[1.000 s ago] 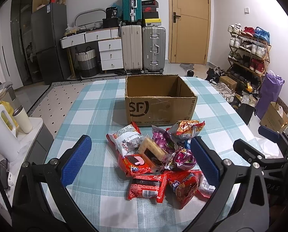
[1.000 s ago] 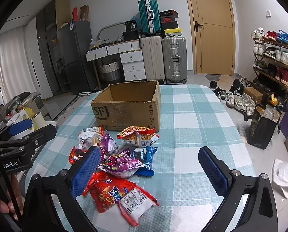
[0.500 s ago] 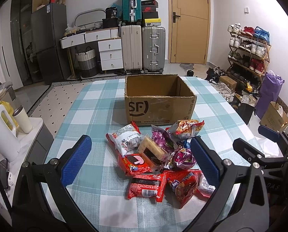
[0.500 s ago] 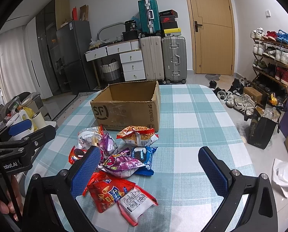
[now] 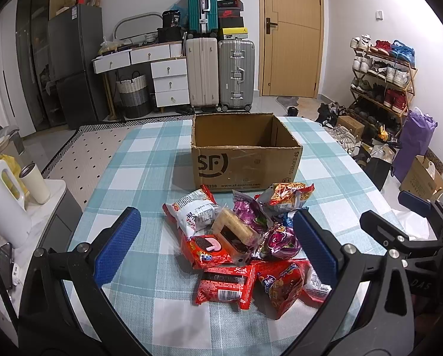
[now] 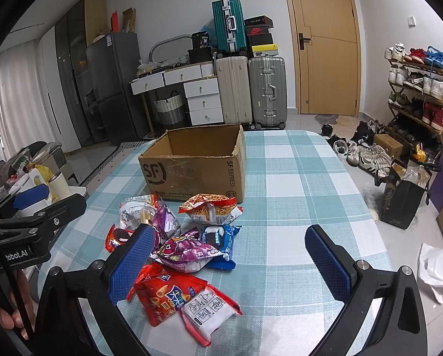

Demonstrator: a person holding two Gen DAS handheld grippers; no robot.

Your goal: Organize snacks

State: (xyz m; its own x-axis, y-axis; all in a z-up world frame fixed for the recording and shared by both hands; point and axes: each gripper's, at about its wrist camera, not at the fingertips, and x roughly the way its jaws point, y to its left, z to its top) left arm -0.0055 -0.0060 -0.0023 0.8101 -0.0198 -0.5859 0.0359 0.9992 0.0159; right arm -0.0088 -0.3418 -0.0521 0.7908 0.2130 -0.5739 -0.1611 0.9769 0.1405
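Lying between left gripper [image 5: 217, 244] jaws: snack pile [image 5: 242, 237].

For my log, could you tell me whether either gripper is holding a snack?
Neither: the left gripper and right gripper are open above the snack pile.

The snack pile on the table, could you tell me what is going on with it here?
A person holds a gripper in each hand above a checked table. The snack packets lie heaped in front of an open cardboard box, whose visible inside shows no snacks. The left gripper and right gripper are both open, holding nothing.
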